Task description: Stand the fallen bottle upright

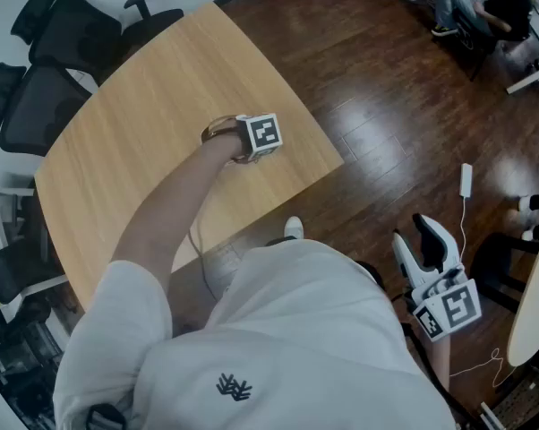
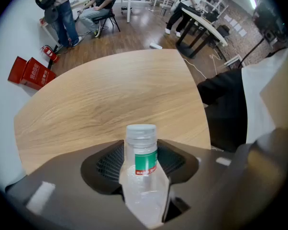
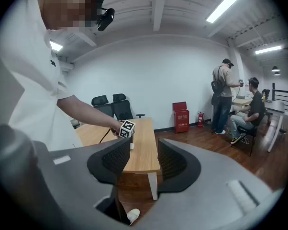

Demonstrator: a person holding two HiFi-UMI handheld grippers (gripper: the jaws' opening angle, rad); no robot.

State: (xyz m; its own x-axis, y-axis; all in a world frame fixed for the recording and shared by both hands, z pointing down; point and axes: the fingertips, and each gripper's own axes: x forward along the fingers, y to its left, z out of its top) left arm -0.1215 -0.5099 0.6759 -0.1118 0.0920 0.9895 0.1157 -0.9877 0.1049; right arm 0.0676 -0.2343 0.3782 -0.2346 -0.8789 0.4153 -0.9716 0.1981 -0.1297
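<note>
Left gripper view gives us the bottle (image 2: 141,150) clamped between the left gripper's (image 2: 143,164) jaws over the table (image 2: 110,95), with its cap clear and its base cut off. Head view hides it under that gripper. The right gripper (image 3: 138,163) is off the table, jaws apart and empty.

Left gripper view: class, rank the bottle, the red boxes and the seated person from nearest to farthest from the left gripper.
1. bottle, between its jaws.
2. red boxes, on the floor, left.
3. seated person, far back, top.
</note>
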